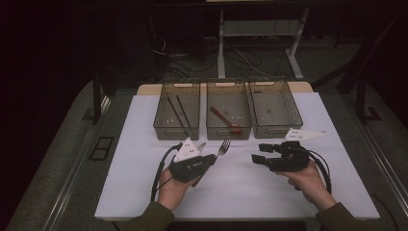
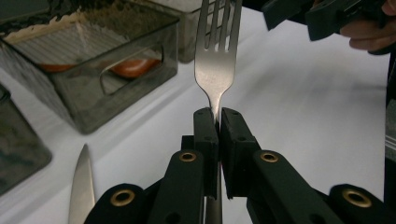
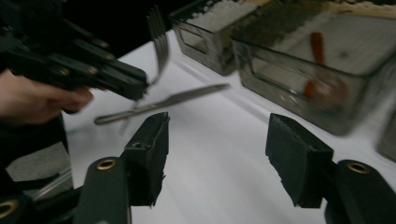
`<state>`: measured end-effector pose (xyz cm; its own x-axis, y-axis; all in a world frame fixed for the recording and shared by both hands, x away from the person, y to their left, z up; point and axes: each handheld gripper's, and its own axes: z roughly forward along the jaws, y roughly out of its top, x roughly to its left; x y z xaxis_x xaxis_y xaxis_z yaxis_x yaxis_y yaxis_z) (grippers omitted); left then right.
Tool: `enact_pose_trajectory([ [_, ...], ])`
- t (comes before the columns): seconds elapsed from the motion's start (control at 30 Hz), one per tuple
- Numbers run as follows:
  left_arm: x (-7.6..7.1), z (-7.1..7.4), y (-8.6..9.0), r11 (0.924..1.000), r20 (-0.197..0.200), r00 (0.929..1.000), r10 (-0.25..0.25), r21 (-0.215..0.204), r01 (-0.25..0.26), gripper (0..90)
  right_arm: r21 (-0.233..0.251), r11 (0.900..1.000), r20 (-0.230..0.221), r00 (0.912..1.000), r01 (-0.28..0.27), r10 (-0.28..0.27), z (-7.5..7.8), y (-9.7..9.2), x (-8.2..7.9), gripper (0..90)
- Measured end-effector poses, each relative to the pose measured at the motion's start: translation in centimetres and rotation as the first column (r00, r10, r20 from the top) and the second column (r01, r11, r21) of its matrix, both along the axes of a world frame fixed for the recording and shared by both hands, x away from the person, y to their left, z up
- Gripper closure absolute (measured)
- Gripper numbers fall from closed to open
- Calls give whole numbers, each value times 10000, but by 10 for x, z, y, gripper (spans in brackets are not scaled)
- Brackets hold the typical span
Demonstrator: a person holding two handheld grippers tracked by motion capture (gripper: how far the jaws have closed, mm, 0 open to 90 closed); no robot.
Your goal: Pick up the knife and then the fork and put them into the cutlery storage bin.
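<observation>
High view: left gripper (image 1: 215, 156) pinches a fork (image 1: 223, 147) off the white table (image 1: 144, 168), tines toward the middle bin (image 1: 229, 126); right gripper (image 1: 257, 154) apart, nothing in it.

Left gripper view: jaws pressed on the fork (image 2: 215, 65) neck – tines up; knife (image 2: 81, 186) flat at lower left.

Right gripper view: jaws spread, nothing between – fork (image 3: 159, 44) and knife (image 3: 163, 103) beyond, red spoon (image 3: 317, 70) in bin.
</observation>
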<state>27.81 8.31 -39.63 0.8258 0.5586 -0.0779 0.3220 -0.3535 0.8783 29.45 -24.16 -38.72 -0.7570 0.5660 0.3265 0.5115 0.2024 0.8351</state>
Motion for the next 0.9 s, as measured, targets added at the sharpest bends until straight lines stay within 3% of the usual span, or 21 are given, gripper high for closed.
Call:
enact_pose_trajectory([
  [0.47,9,9,-27,9995,394,9989,-241,-199,249,854,1005,9928,260,9977,-654,631,14,55,25,529],
  [0.77,11,14,-27,9993,532,9986,-17,-377,37,854,1272,9895,588,9964,-685,614,26,60,26,720],
  [0.9,11,14,-25,9989,597,9982,71,-476,-43,852,1091,9917,886,9943,-686,591,27,61,24,799],
])
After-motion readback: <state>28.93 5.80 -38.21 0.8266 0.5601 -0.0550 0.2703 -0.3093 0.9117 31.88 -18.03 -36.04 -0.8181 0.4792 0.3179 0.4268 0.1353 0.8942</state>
